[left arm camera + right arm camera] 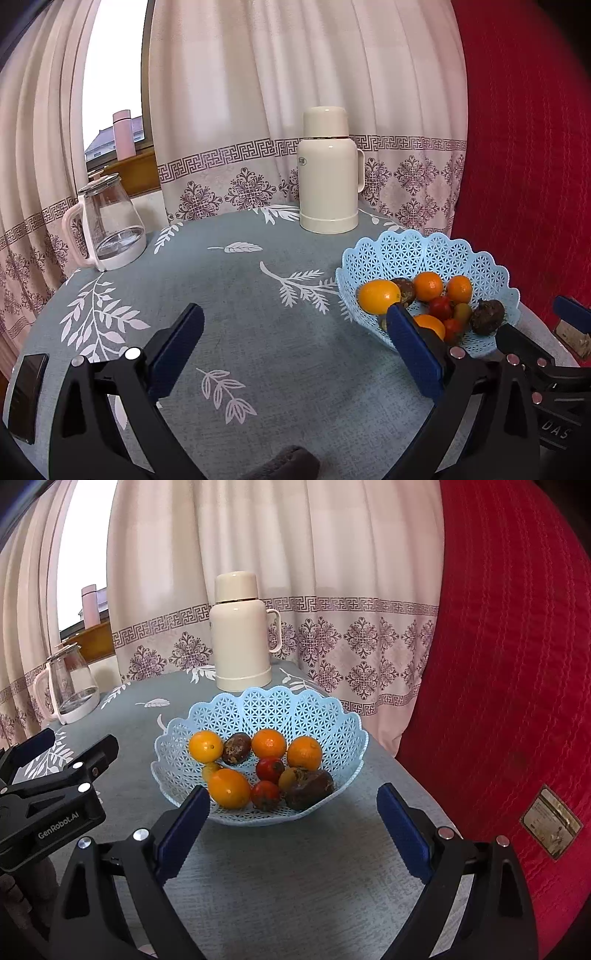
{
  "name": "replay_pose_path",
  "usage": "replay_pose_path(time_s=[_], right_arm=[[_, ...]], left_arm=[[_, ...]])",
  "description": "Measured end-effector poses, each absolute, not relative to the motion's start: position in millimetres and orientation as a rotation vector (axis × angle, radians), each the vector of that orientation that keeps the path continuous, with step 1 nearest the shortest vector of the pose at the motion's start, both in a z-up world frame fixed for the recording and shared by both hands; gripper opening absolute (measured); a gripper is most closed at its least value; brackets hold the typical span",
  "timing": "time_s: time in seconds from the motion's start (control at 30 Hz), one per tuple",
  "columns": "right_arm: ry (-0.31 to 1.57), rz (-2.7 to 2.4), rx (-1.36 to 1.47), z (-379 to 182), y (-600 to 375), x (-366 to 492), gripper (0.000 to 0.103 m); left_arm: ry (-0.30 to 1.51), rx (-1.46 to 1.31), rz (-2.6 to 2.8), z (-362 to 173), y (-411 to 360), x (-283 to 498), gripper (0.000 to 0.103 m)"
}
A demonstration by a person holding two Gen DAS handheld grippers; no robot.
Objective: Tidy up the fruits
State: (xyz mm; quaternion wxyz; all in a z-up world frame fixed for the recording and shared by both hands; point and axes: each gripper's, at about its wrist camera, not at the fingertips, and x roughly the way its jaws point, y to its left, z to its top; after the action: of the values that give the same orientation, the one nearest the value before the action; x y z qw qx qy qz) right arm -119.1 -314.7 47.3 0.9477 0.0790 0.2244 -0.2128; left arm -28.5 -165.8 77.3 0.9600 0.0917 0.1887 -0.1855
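A light blue lattice basket (295, 709) (406, 254) stands on the grey leaf-print table and holds several fruits: oranges (269, 743), small red fruits (269, 769) and dark brown fruits (308, 783). My right gripper (293, 827) is open and empty, just in front of the basket. My left gripper (295, 347) is open and empty over the table, left of the basket; its right finger overlaps the basket's near rim in the left wrist view. The left gripper's body shows at the left of the right wrist view (55, 794).
A cream thermos (328, 170) stands at the table's back. A glass kettle (107, 221) stands at the back left. A dark phone (27, 397) lies at the left edge. A red quilted cushion (517, 664) rises at the right. Curtains hang behind.
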Motion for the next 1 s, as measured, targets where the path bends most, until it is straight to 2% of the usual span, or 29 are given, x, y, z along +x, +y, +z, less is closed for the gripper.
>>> replay_pose_path(time_s=[1.0], right_arm=[[0.474, -0.448, 0.153, 42.9, -314.4, -112.1, 0.091]], left_arm=[[0.365, 0.214, -0.393, 74.1, -169.7, -32.5, 0.100]])
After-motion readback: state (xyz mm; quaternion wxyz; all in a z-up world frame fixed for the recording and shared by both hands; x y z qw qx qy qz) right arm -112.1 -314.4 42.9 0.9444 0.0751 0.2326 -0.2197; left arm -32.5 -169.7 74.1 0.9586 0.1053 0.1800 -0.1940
